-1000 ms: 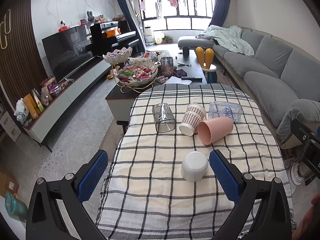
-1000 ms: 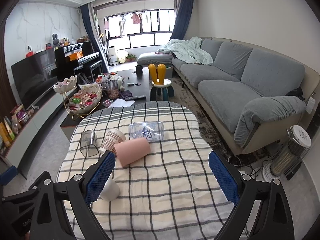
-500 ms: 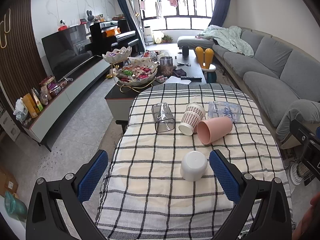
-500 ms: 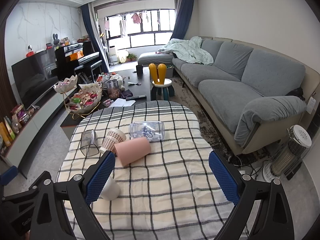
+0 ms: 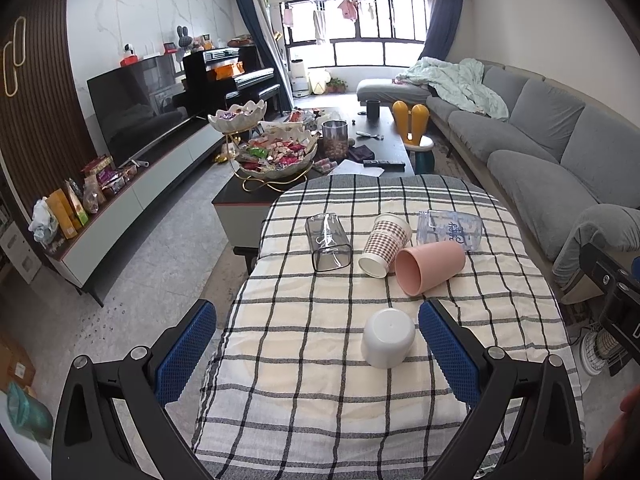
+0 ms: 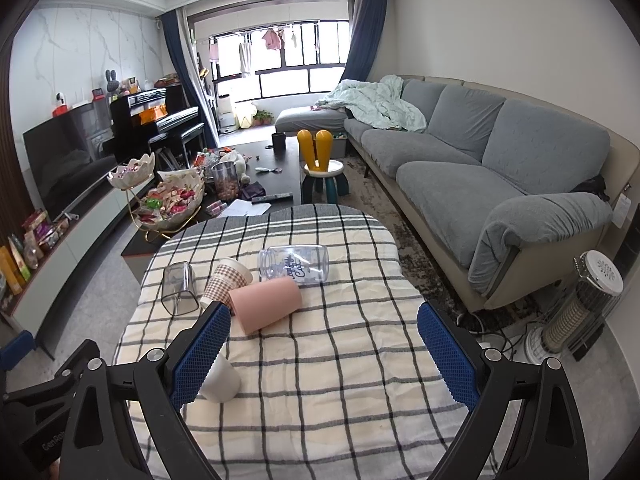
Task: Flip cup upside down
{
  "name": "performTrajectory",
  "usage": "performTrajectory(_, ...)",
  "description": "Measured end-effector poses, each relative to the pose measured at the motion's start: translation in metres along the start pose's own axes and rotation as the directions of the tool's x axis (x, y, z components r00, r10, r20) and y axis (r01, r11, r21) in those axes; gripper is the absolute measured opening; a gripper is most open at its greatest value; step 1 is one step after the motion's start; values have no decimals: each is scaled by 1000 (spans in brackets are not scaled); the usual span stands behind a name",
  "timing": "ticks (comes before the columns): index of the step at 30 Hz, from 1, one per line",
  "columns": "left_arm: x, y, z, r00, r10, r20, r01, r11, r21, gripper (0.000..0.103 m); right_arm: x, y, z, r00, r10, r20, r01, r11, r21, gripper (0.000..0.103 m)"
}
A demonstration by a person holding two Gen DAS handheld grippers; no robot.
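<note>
We hold the left gripper (image 5: 318, 354) and right gripper (image 6: 323, 354) over the checked surface (image 5: 304, 392), both spread wide, holding nothing. The white cup (image 5: 387, 337) stands base-up between the left fingers, touching neither. Beyond it, pink cup (image 5: 430, 265), patterned cup (image 5: 385, 244) and two clear cups lie on their sides.

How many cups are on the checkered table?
5. White cup upside down, nearest. Pink cup, plaid cup, clear square cup and clear printed cup lie on their sides farther back. None seem hidden.
</note>
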State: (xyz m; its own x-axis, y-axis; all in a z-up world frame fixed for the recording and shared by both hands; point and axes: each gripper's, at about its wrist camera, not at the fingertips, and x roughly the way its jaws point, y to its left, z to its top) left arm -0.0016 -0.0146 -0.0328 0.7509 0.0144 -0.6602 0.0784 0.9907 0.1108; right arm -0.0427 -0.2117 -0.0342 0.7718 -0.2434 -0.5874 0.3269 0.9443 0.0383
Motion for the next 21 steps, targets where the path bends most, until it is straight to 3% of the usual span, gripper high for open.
performTrajectory(21,1,0,2,1000,-19,-25,19,1000,-4,103,0,0,0,1000,-1,-3,1,1000,1,95)
